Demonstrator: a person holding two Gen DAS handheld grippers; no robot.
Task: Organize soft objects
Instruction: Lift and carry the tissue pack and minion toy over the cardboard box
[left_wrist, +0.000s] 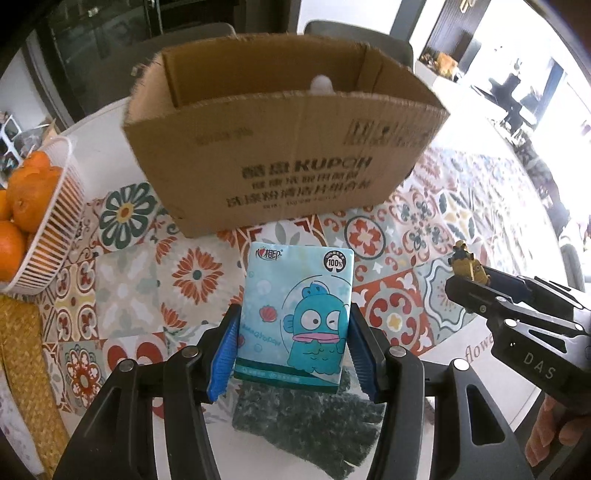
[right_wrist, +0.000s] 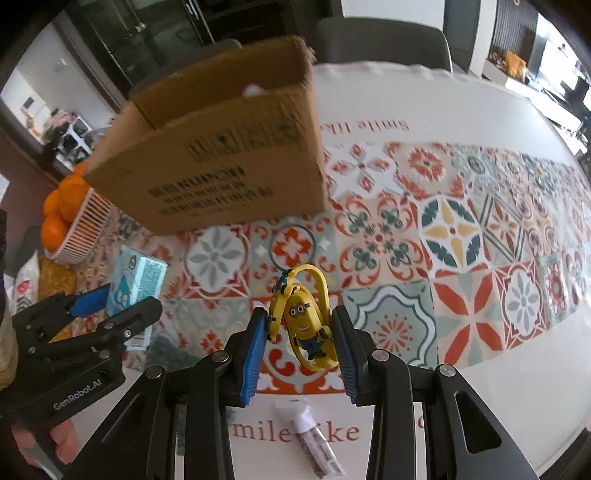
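The left gripper (left_wrist: 293, 347) has its jaws clenched on a tissue pack (left_wrist: 295, 314), a light blue packet printed with a cartoon fish, held upright above the surface (left_wrist: 122, 291) with the blue pads pressing both long sides. A dark green cloth (left_wrist: 306, 417) lies on the surface directly below the pack. The right gripper (right_wrist: 301, 338) has its jaws clenched on a yellow toy (right_wrist: 304, 321), a cartoon figure with a loop on top, also held clear of the patterned tablecloth (right_wrist: 450, 236). An open cardboard box (left_wrist: 288, 147) stands on the surface just beyond both grippers, and a white rounded object (left_wrist: 322, 84) shows inside it near the back wall. A white basket (left_wrist: 51, 225) of oranges (left_wrist: 29, 192) sits left of the box. A small tube (right_wrist: 314, 435) lies on the surface beneath the right gripper.
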